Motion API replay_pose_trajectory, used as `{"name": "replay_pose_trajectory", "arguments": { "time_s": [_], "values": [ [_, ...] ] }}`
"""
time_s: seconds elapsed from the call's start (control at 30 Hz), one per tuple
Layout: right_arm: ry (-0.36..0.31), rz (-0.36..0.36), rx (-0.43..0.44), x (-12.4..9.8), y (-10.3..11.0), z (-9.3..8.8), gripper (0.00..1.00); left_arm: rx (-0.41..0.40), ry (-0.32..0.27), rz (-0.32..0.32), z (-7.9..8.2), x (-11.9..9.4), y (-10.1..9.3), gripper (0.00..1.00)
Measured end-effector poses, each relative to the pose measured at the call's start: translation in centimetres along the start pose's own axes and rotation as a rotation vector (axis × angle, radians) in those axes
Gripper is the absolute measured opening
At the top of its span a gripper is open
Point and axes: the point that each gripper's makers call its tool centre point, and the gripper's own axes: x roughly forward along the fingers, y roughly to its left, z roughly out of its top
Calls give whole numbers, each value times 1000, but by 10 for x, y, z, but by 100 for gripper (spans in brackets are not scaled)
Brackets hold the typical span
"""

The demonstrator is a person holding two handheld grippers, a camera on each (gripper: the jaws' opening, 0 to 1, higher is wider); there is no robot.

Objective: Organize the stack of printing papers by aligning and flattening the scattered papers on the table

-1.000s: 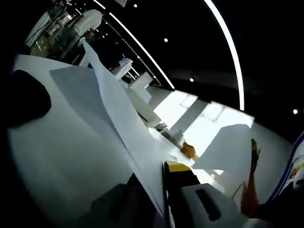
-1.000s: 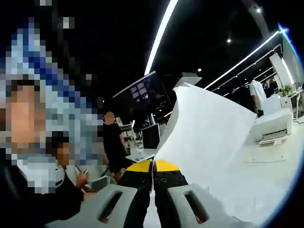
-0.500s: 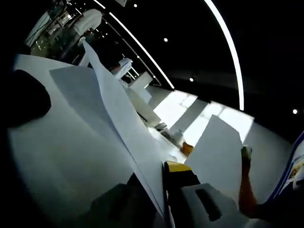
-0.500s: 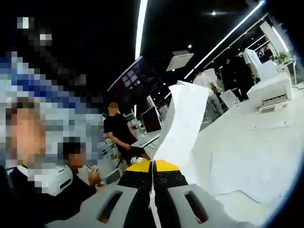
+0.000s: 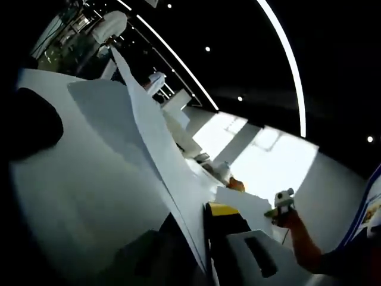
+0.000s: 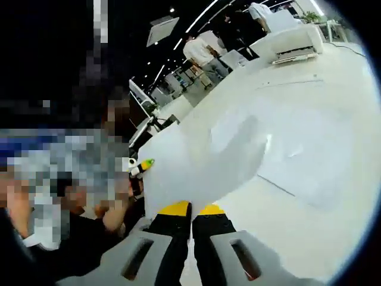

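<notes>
Left tongs (image 5: pixel 205 238) and right tongs (image 6: pixel 191 229) each pinch a paper sheet (image 6: pixel 202 161); uneven pulling could crease it.

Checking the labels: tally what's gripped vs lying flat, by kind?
Paper sheets held in a gripper: 2 (left gripper on one sheet, right gripper on another sheet)
Sheets flat on table: 1 at least
Grippers: 2
Total: 5

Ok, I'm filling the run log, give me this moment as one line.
left gripper: shut on paper sheet, raised off table | right gripper: shut on second sheet, lying over table | step: aligning sheets
</notes>
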Motion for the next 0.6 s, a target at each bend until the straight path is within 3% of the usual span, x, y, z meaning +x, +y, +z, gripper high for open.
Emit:
{"name": "replay_pose_trajectory", "arguments": {
  "time_s": [0.1, 0.2, 0.4, 0.5, 0.6],
  "values": [
    [41, -22, -60, 7, -6, 0, 0, 1, 2, 1, 0, 0, 0, 7],
    [74, -37, -154, 5, -32, 16, 0, -1, 1, 0, 0, 0, 1, 7],
    [121, -48, -174, 9, -47, 29, 0, -4, -1, -1, 2, 0, 2, 7],
    [170, -43, 31, 6, -58, 23, 1, -6, 0, -3, 2, 0, 3, 7],
    [124, -26, 184, 3, -74, 29, 1, -7, 0, -7, 3, 0, 3, 7]
  ]
}}
